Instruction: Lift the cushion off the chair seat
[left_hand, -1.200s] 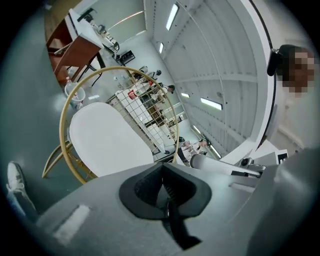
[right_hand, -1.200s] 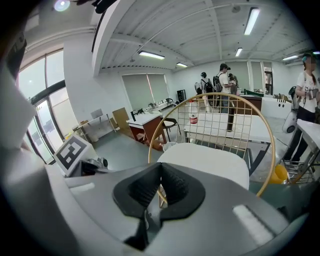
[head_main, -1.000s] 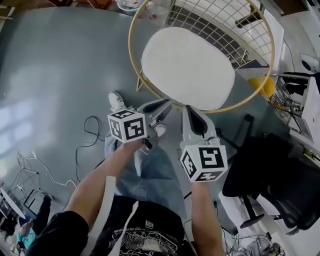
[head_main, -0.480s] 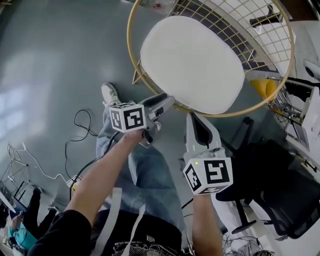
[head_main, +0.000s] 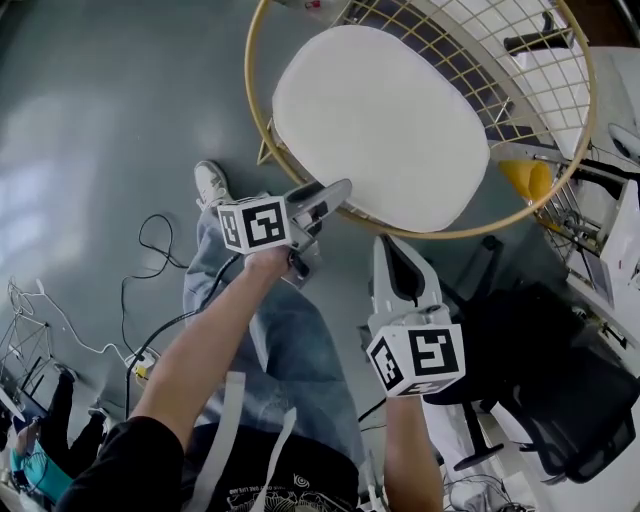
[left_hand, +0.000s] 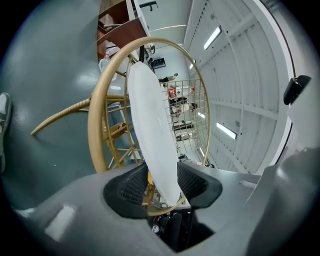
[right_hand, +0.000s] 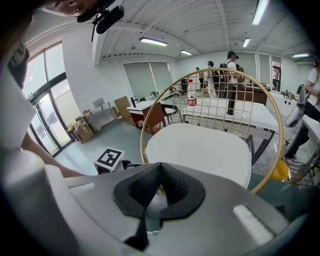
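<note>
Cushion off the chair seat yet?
No, the cushion lies flat on the seat, inside the gold hoop of the chair.

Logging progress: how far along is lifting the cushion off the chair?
Done: nothing; the white cushion lies on the chair seat. In hand: the left gripper has just been opening its jaws, which straddle the cushion's near edge without pressing. Left: close, lift; the right gripper is shut, empty.

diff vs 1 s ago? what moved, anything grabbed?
Left tongs closed in on the chair. Their jaws have just been opening and now straddle the near edge of the cushion, not clamped. Unchanged: right tongs stay shut and empty, short of the rim, and the cushion stays flat on the seat.
</note>
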